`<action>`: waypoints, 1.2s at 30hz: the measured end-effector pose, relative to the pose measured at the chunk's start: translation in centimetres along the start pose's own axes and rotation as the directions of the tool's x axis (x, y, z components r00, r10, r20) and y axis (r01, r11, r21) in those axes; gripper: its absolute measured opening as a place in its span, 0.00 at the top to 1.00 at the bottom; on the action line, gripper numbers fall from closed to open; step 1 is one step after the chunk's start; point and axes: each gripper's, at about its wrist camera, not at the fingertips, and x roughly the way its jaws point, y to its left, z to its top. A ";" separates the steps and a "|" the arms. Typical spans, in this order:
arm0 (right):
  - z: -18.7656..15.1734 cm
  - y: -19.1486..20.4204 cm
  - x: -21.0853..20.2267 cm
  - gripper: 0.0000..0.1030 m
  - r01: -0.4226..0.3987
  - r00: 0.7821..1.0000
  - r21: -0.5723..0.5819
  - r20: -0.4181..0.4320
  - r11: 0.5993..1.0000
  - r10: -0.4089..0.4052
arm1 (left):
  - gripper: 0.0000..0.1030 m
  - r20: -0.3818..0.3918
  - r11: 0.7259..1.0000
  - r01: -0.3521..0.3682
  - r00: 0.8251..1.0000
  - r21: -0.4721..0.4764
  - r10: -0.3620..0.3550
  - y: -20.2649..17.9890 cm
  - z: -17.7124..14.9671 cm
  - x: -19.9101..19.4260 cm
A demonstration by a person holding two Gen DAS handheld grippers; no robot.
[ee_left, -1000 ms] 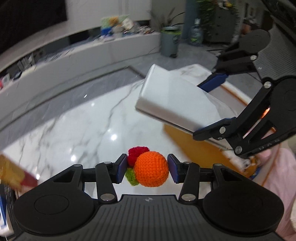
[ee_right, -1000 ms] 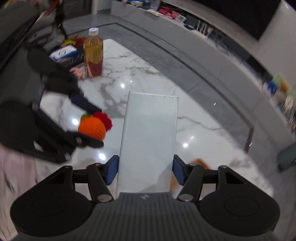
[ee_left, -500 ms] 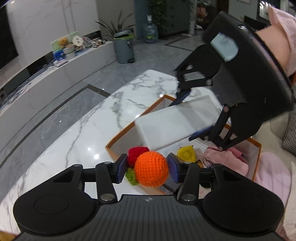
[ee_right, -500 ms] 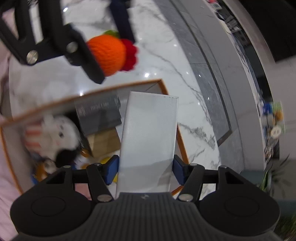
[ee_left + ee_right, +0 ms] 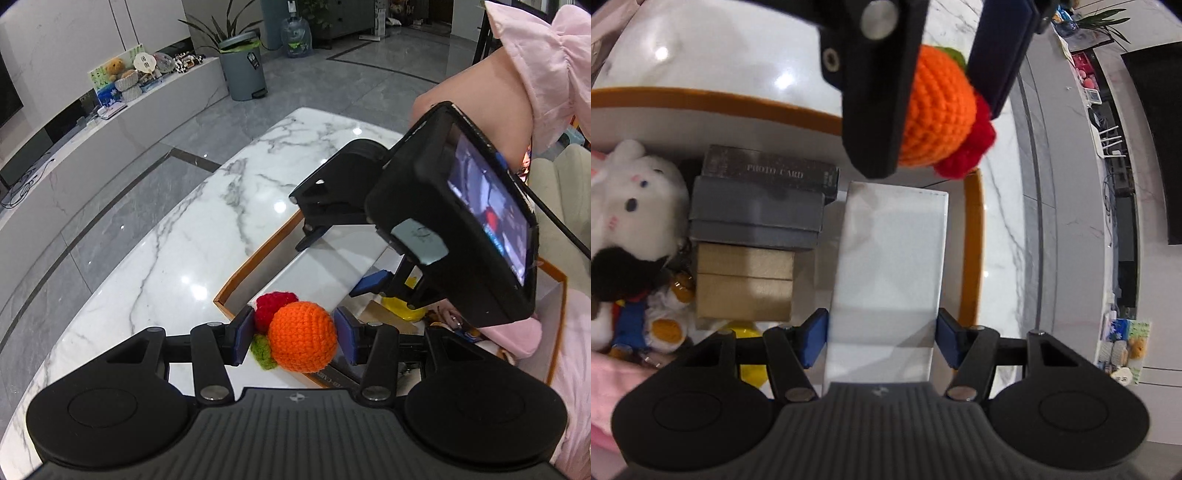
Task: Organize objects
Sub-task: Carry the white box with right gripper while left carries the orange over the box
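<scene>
Both grip — left gripper (image 5: 293, 334) crochet orange (image 5: 302, 341), right gripper (image 5: 882, 341) white box (image 5: 886, 273).

You were working in a home living room. Your marble tabletop (image 5: 177, 254) stood on a grey tiled floor (image 5: 122, 192). At ten o'clock, a long low white ledge (image 5: 92, 136) carried a teddy bear (image 5: 112, 68) and small ornaments. At twelve o'clock stood a grey pedal bin (image 5: 242, 66), a leafy houseplant (image 5: 214, 29) and a water jug (image 5: 295, 37).
</scene>
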 end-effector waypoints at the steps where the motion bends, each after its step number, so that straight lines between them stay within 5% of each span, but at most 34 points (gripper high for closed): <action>1: -0.1 0.0 0.4 0.39 -0.005 1.000 -0.001 0.007 1.000 0.005 | 0.47 -0.004 1.000 0.001 1.000 0.001 -0.001 -0.1 0.1 0.0; 18: -0.2 -0.7 2.9 0.39 -0.070 0.994 -0.047 0.076 0.996 0.074 | 0.47 -0.002 0.999 0.026 1.000 -0.028 -0.026 0.3 -0.2 0.5; 29: 0.2 -0.9 1.7 0.32 -0.035 0.998 -0.029 0.058 0.999 0.036 | 0.47 -0.005 0.998 0.012 1.000 -0.055 -0.012 0.3 -0.4 -0.1; 33: -0.4 -1.6 0.0 0.35 -0.013 0.999 0.031 0.045 0.999 0.011 | 0.47 0.008 0.998 0.029 1.000 -0.052 -0.028 -0.3 -0.1 -0.5; 36: -1.1 -1.5 -1.9 0.50 0.012 0.999 0.145 0.038 0.989 -0.018 | 0.47 0.026 0.998 0.051 0.998 -0.032 -0.051 -1.4 0.2 -0.7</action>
